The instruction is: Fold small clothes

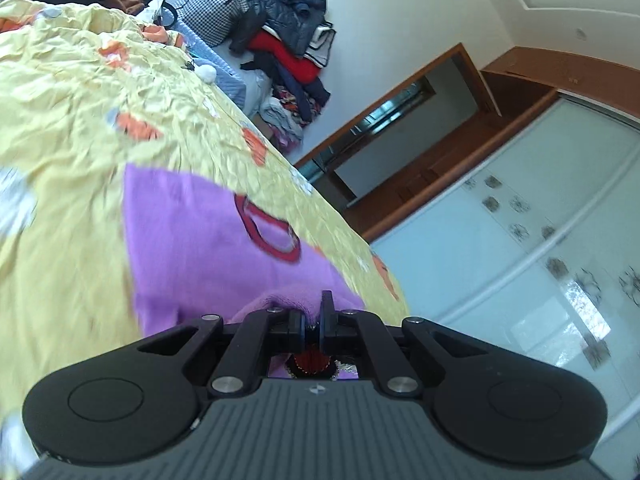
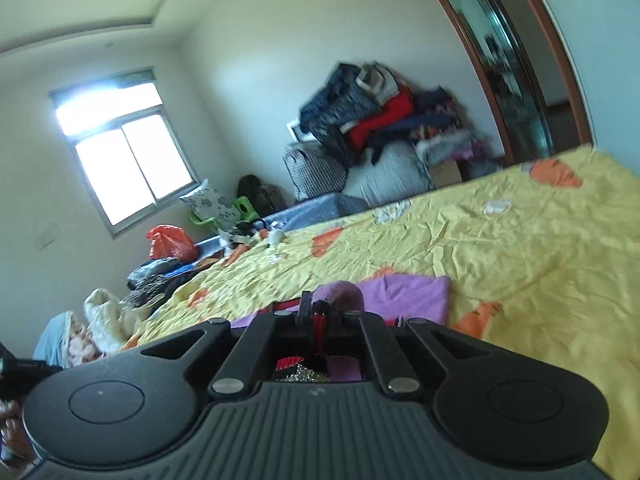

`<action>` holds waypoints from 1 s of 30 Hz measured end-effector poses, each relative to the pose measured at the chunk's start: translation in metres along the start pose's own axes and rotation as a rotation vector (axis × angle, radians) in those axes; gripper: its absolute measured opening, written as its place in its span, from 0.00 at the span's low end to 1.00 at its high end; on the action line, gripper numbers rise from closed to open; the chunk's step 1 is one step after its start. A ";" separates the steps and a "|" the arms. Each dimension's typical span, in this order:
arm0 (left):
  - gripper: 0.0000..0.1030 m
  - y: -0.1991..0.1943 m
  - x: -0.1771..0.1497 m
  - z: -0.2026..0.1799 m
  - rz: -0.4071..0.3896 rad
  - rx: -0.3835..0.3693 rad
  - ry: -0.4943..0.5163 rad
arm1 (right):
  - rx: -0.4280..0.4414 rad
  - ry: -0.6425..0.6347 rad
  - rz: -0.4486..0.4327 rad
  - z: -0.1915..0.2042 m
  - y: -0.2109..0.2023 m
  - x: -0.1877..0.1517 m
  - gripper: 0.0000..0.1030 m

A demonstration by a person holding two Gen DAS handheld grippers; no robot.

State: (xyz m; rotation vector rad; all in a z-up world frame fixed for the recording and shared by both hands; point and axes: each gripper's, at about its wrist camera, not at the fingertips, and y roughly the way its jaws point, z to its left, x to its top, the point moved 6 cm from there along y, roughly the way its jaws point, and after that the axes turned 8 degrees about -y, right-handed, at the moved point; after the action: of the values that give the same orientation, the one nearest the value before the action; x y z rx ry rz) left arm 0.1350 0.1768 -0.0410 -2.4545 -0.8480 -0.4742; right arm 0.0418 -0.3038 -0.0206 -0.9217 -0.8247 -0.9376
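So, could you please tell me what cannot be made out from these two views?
- Left view: near part of the garment hidden behind the left gripper; its print is motion-blurred.
- Right view: most of the garment sits behind the right gripper.
- Right view: the clothes pile is blurred.

Daylight floods in from the window (image 2: 124, 148), which is blown out to white glare. The walls look evenly lit, with soft shadows. Both views show motion blur, strongest on the bed (image 1: 60, 200) and the clothes pile (image 2: 384, 120). Fisheye distortion bends straight lines, and the corners go dark.
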 end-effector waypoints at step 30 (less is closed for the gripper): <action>0.92 0.191 0.157 0.087 0.059 0.269 -0.179 | -0.176 0.045 0.222 -0.083 0.221 0.009 0.69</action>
State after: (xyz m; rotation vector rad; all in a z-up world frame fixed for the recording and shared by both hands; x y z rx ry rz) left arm 0.3889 0.1691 -0.1031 -2.2870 -0.8475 -0.1103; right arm 0.2617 -0.3164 -0.1052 -1.1166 -0.5938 -0.8421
